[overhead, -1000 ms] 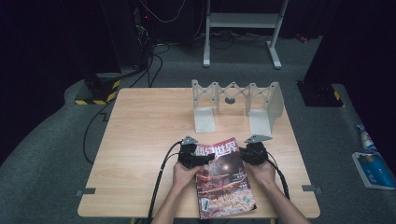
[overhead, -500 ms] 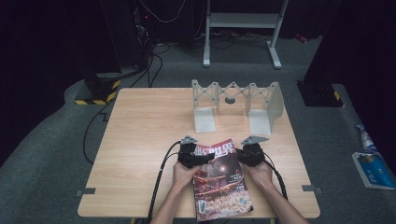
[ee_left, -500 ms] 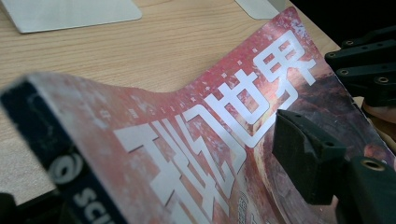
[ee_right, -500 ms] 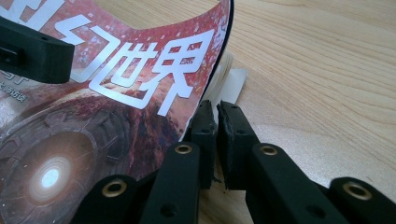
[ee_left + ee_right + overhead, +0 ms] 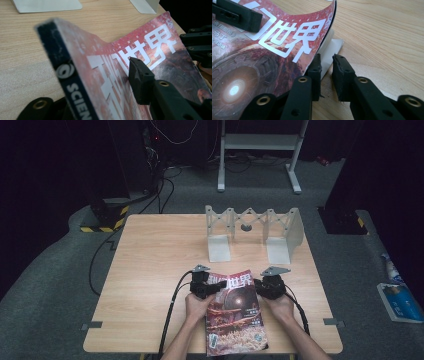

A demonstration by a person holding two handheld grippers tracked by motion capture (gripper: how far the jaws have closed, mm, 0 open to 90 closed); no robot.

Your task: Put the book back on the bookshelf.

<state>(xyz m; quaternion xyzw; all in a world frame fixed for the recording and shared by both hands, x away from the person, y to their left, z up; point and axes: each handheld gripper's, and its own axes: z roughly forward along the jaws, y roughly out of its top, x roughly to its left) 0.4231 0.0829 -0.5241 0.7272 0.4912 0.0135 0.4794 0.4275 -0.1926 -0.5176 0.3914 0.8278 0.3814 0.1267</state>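
A thin red magazine with big white letters on its shiny cover [image 5: 234, 312] lies on the near half of the pale wooden table [image 5: 150, 270], between the person's two hands, with its bottom edge right at the table's front edge. The left gripper [image 5: 207, 287] bites the spine side near the top: in the left gripper view one black jaw sits on the cover beside the white letters and the other is under the dark blue spine [image 5: 72, 87]. Its jaws have just been closing, and they now look clamped on the magazine, which bends up in a hump there. The right gripper [image 5: 264, 286] is at the other top corner. Its jaws have just been opening a little, and in the right gripper view they stand apart with a small gap and nothing pinched between them; the curled cover [image 5: 312, 30] and the white pages [image 5: 332, 46] sit just beside the left jaw. So only one side is held. I think the trouble could come from that. If the left gripper lifts now, the free side may sag and the pages may fan open or flop down. The shiny cover could slip out of the pinch too. If the right jaws close on just the curled cover, it may crease or tear. The grey metal folding book stand [image 5: 252, 232] stands well apart at the back.
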